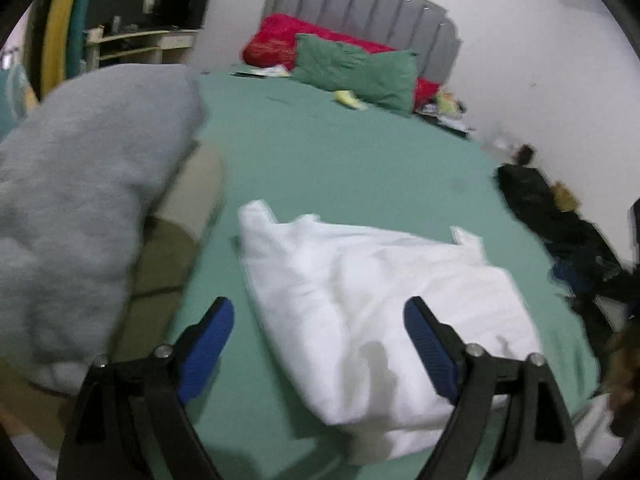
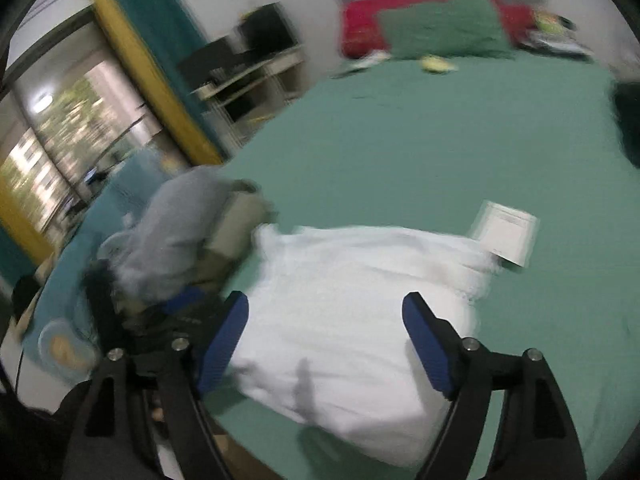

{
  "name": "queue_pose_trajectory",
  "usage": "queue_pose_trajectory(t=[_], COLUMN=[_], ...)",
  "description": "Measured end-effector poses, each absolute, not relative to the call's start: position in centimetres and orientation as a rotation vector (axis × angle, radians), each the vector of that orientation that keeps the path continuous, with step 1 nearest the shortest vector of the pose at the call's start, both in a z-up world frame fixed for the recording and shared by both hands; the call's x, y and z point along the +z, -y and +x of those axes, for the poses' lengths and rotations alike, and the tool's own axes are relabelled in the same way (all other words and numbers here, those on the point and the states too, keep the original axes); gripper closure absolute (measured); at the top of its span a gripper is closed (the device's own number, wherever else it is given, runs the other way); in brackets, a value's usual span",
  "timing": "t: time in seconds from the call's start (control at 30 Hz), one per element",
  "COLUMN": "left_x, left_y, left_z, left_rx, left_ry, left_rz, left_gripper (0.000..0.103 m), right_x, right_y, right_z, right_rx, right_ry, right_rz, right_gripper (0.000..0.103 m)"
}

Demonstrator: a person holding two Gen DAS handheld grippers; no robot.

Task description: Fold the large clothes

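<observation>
On the green bed sheet [image 1: 344,160] a folded white garment [image 1: 380,292] lay near the foot of the bed, with a stack of folded clothes [image 1: 80,208] just beside it to the left, a grey fleece on top. The left gripper [image 1: 319,344] hung above the garment's near edge, its blue pads spread wide and holding nothing. The right gripper [image 2: 325,336] also stood released over the white garment [image 2: 360,300], jaws apart and empty. A white tag [image 2: 506,228] stuck out at the garment's far corner. A green pillow [image 1: 356,68] and a red blanket [image 1: 276,42] rested against the grey headboard [image 1: 368,4].
</observation>
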State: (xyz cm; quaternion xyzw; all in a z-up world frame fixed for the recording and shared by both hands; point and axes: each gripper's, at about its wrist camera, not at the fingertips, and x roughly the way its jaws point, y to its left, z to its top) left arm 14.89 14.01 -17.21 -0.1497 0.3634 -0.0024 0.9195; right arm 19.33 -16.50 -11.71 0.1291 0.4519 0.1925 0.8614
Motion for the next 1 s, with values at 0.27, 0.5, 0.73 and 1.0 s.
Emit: queue_pose_trajectory(t=[0.27, 0.5, 0.73, 1.0], left_x=[-22.8, -22.2, -20.2, -22.1], left_y=[-11.1, -10.7, -9.4, -6.2], left_z=[15.8, 14.0, 13.2, 14.8], left_rx=[-0.041, -0.01, -0.068, -0.166], left_ry=[-1.012, -0.989, -0.95, -1.02], left_rz=[-0.257, -0.266, -0.35, -0.459], left_gripper=[0.01, 0.01, 0.01, 0.01], right_x=[-21.9, -23.1, -18.5, -19.0], right_y=[20.3, 17.0, 21.4, 29.7], right_z=[18.9, 18.9, 14.8, 9.0], right_rx=[0.419, 0.477, 0.357, 0.249], right_ry=[-1.061, -1.065, -1.034, -1.031], right_rz=[0.618, 0.525, 0.249, 0.269], right_gripper=[0.025, 0.077, 0.082, 0.078])
